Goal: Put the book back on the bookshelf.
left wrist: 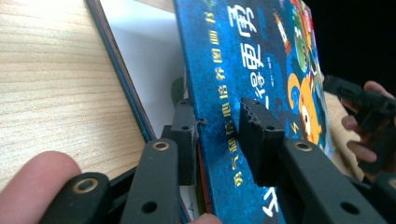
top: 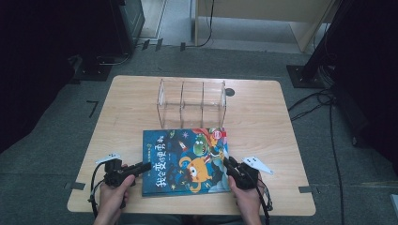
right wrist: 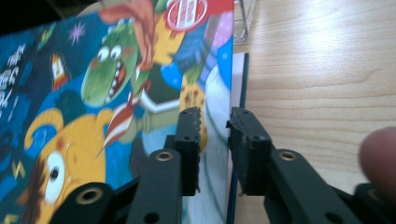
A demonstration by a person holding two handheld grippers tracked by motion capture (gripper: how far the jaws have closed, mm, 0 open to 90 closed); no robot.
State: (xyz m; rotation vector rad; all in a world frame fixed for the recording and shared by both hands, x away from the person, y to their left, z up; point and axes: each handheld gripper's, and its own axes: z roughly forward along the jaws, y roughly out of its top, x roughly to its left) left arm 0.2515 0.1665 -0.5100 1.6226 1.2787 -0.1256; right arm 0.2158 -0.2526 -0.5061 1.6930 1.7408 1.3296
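Both claws work the same picture book (top: 185, 161), one at each side edge. Left gripper (top: 144, 166) has its jaws set over the book's spine edge, one pad under the lifted front cover and one on top of it; in the left gripper view (left wrist: 219, 135) the pads straddle the blue cover, which is raised off the white page beneath, and they look to be pinching it. Right gripper (top: 227, 164) meets the opposite edge; in the right gripper view (right wrist: 215, 130) one jaw lies on the cover art and the other stands just outside the cover's edge, so the cover sits between them, though I cannot tell whether the pads press it. Dark blue, the hardcover carries yellow lettering, an orange one-eyed monster, a green toothy creature and a red round sticker at one corner. It lies on the wooden table (top: 263, 126), its far edge just beside a clear three-compartment organizer (top: 191, 103).
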